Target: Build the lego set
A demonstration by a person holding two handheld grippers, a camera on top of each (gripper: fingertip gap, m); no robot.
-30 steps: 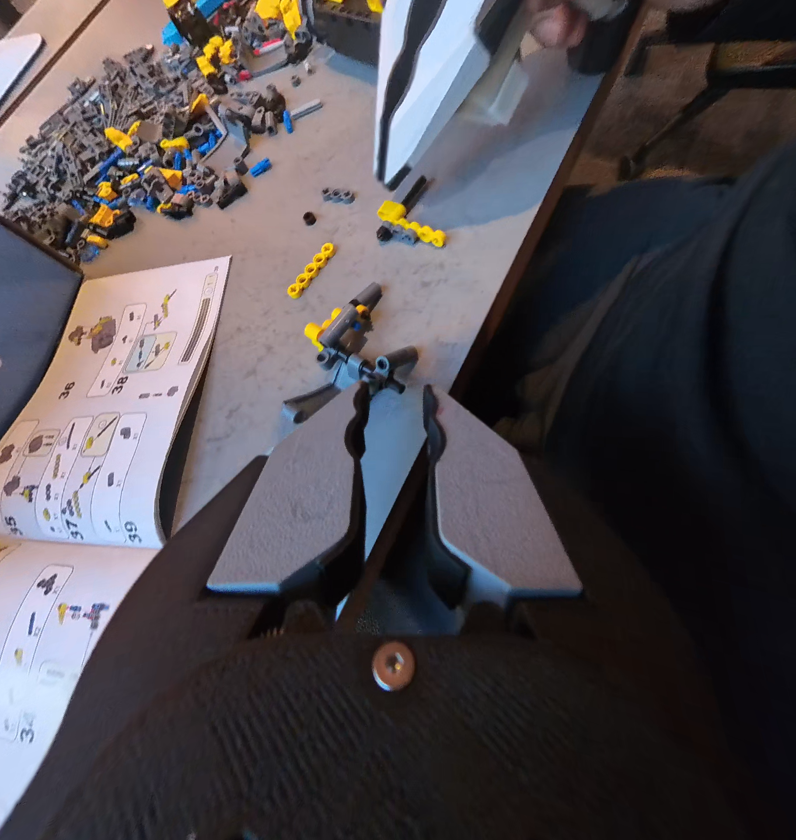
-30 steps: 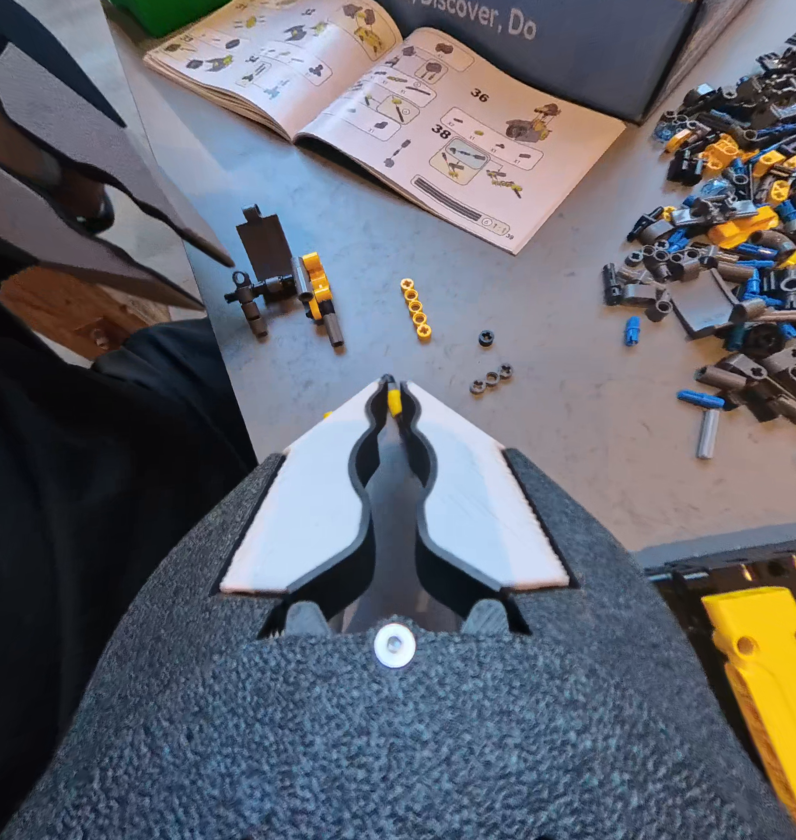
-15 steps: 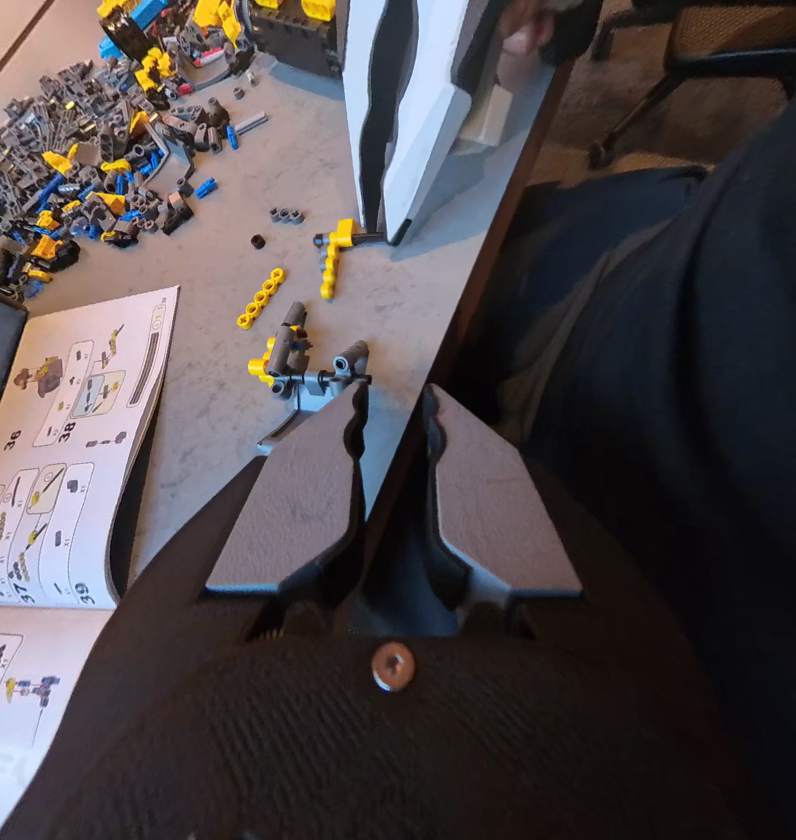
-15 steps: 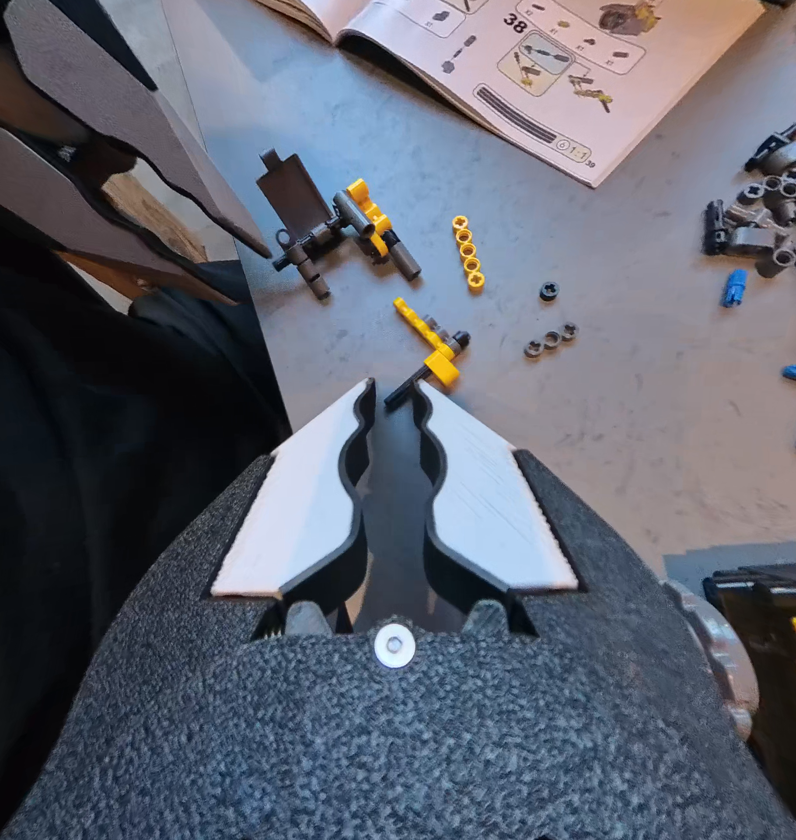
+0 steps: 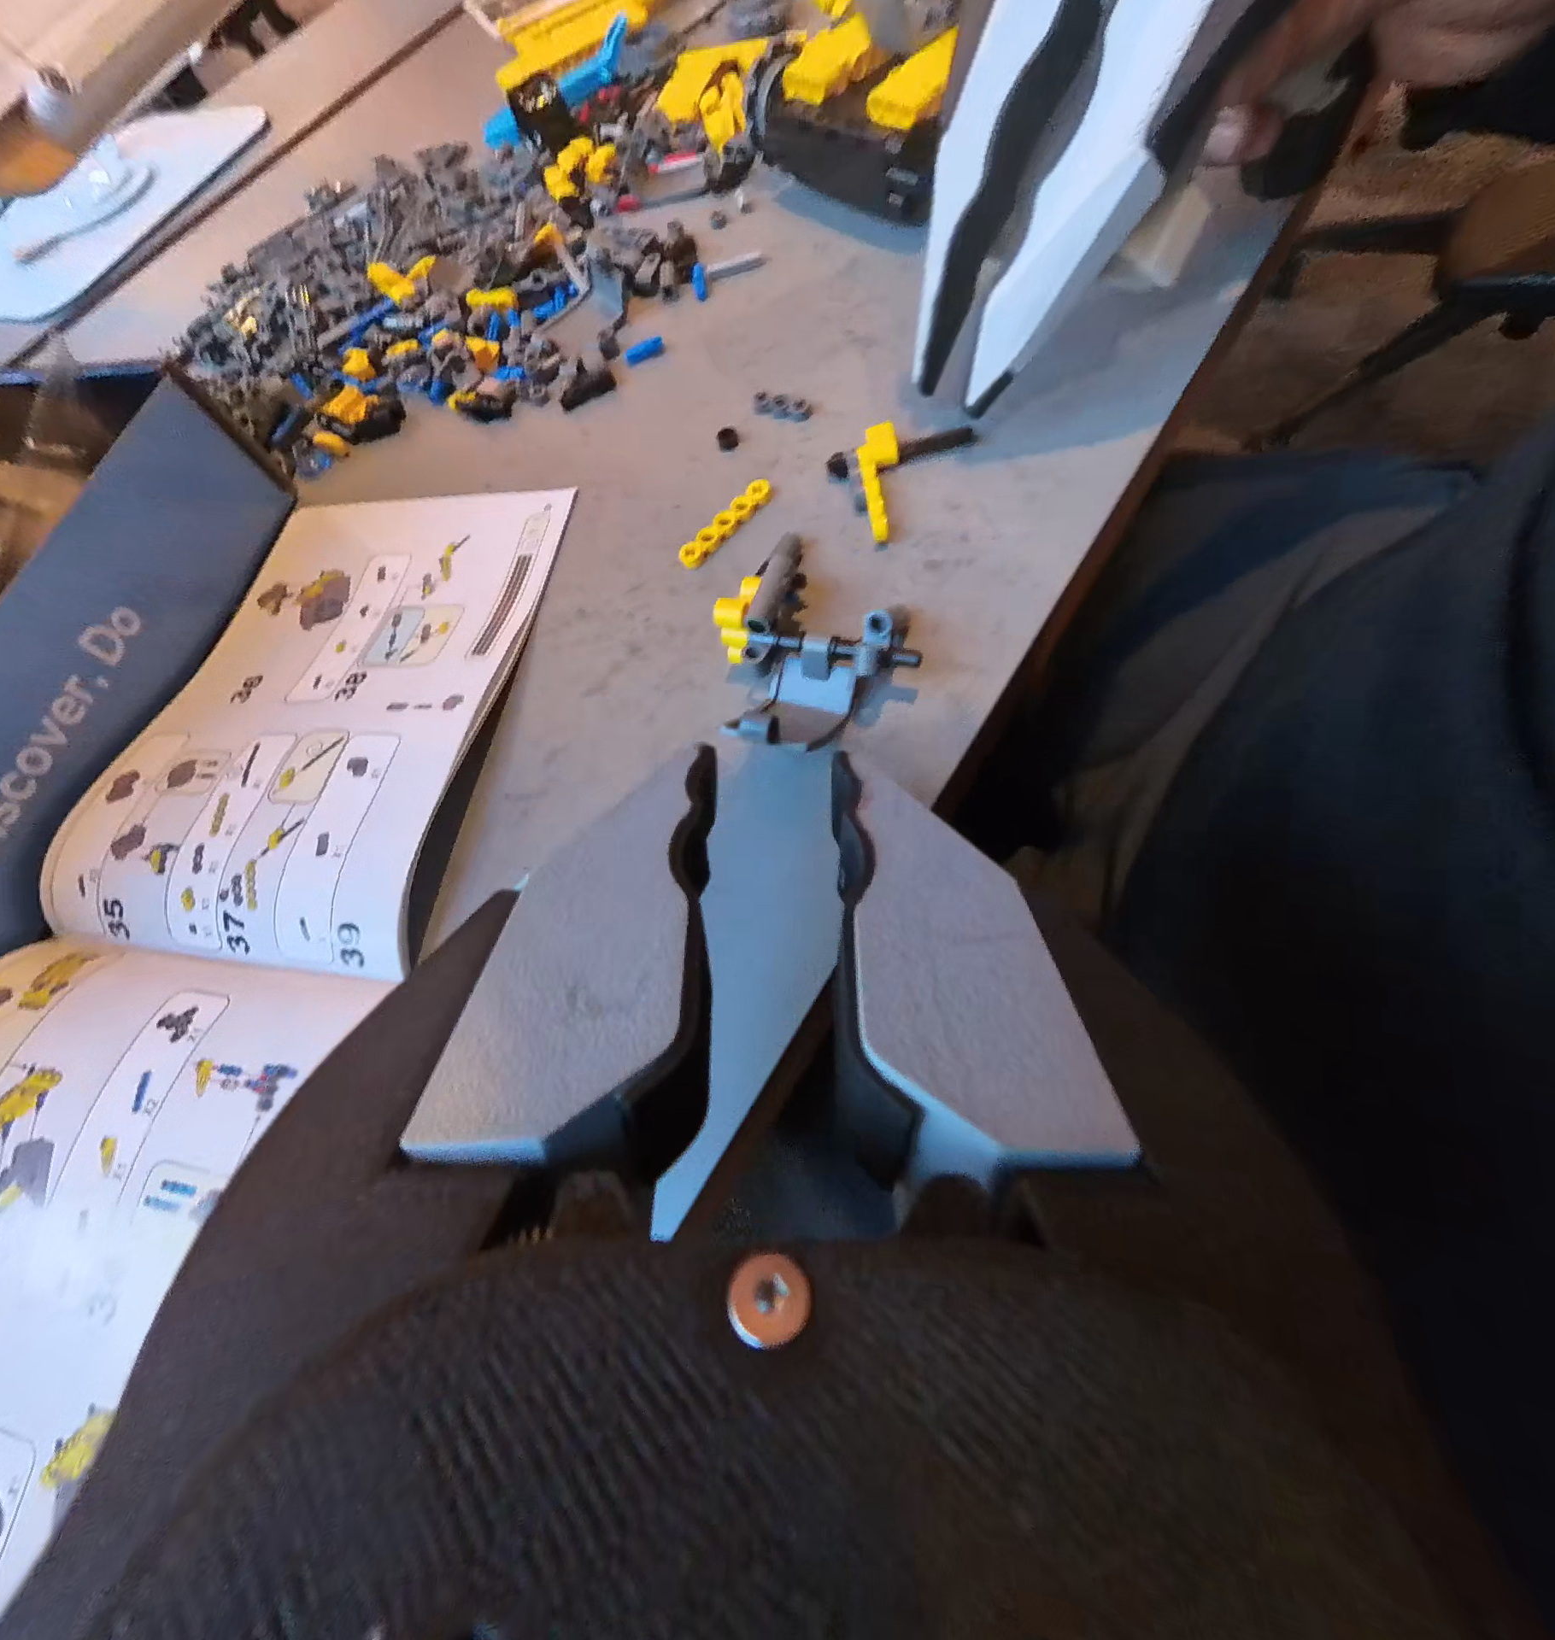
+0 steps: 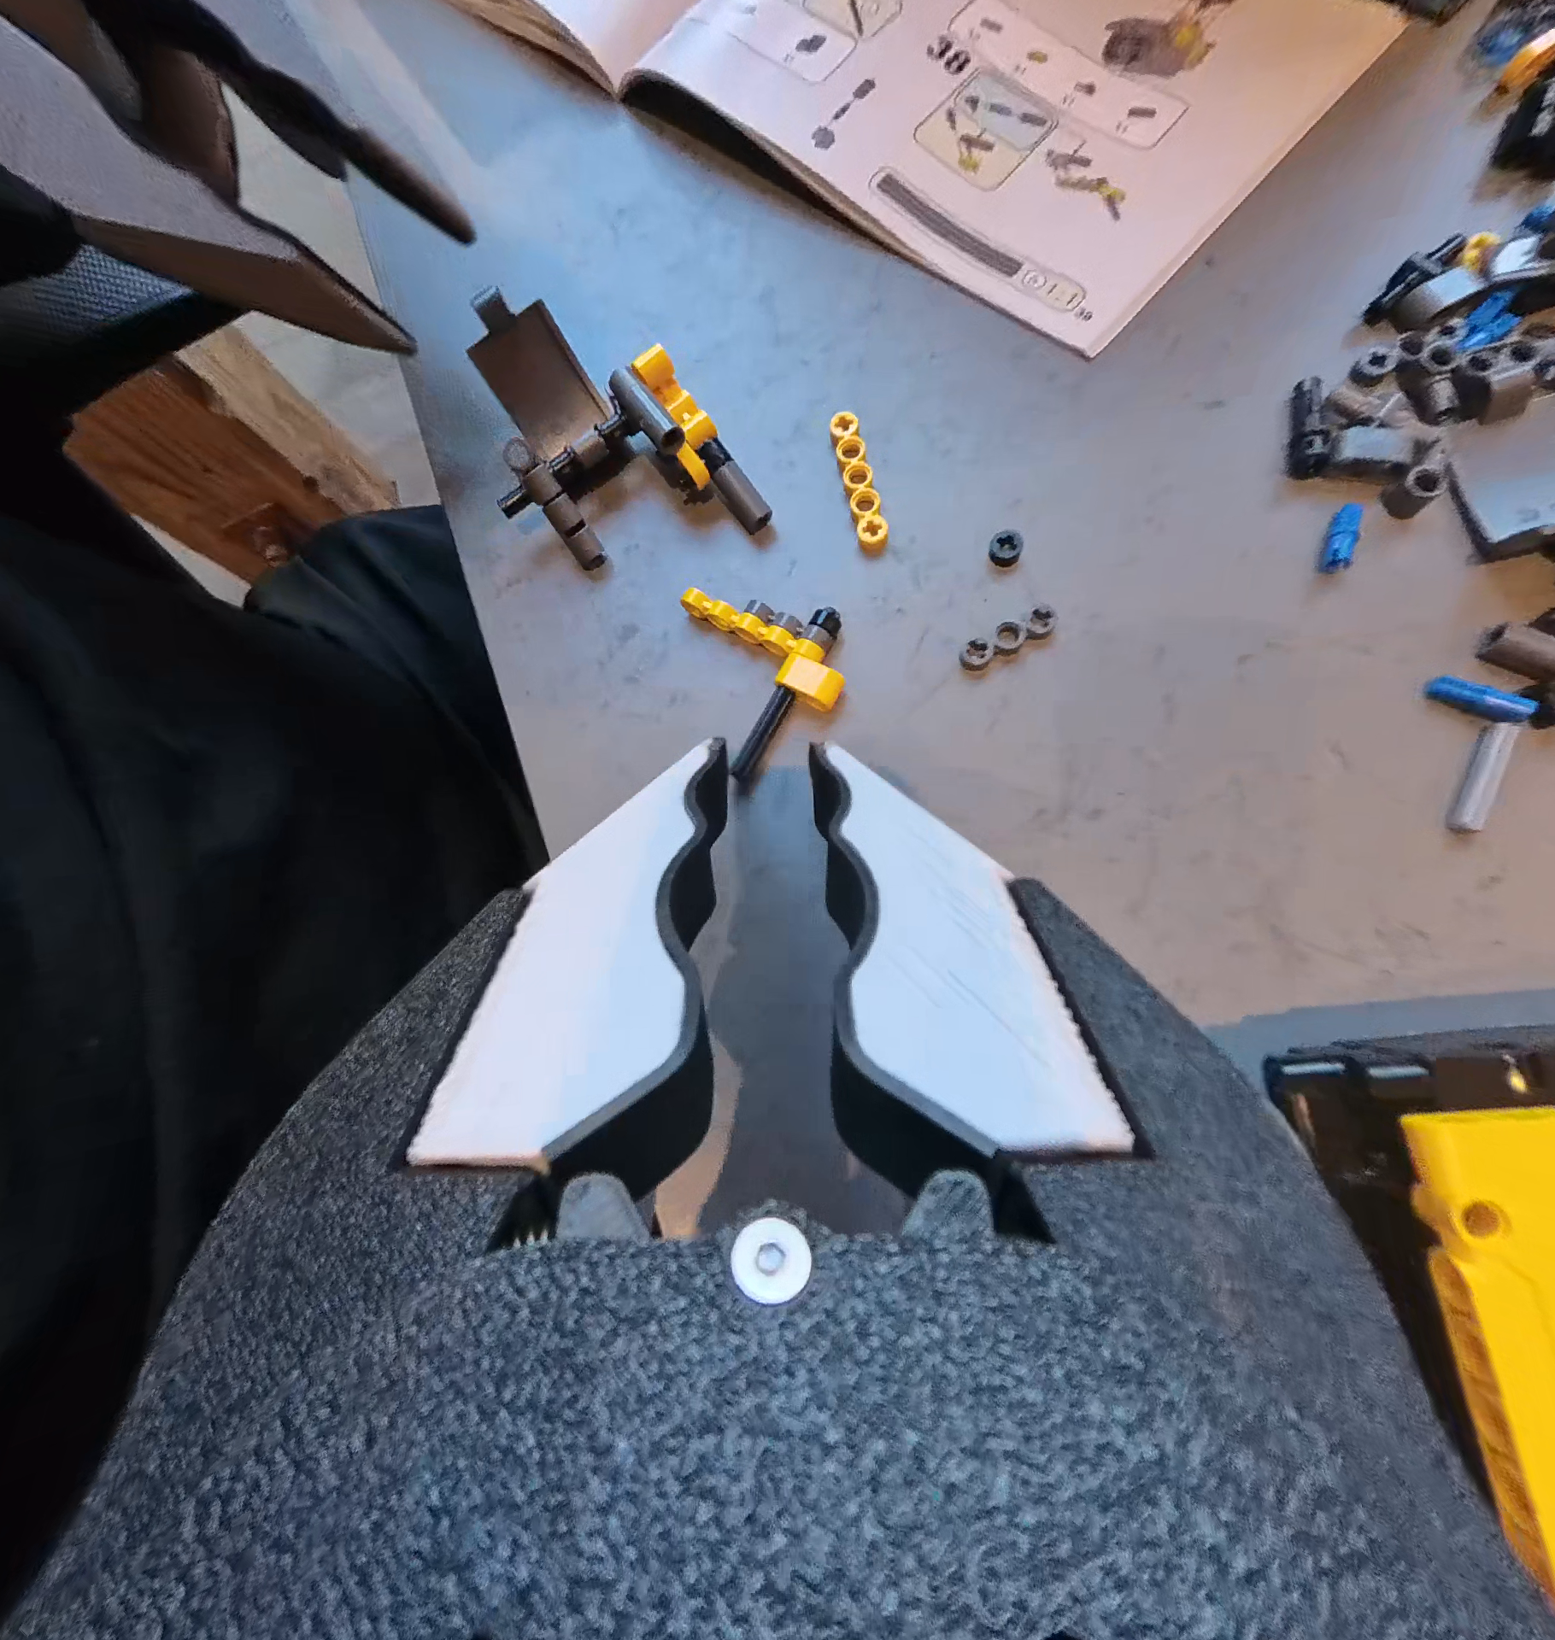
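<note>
grey table (image 6: 1111, 843) is shown; right gripper (image 6: 765, 754), parted and empty, is poised just behind black axle (image 6: 761, 732) of yellow part (image 6: 809, 679). left gripper (image 5: 769, 763), parted, empty, nears grey assembly (image 5: 814, 661).

Premises appear to be an office or meeting room used as a hobby assembly station: grey surface (image 5: 632, 461) bearing loose building-brick parts (image 5: 419, 302), an open instruction booklet (image 5: 312, 728), adjoining desks and carpeted floor (image 5: 1342, 373).

left gripper (image 5: 769, 768) parted, right gripper (image 6: 767, 761) seemingly empty
</note>
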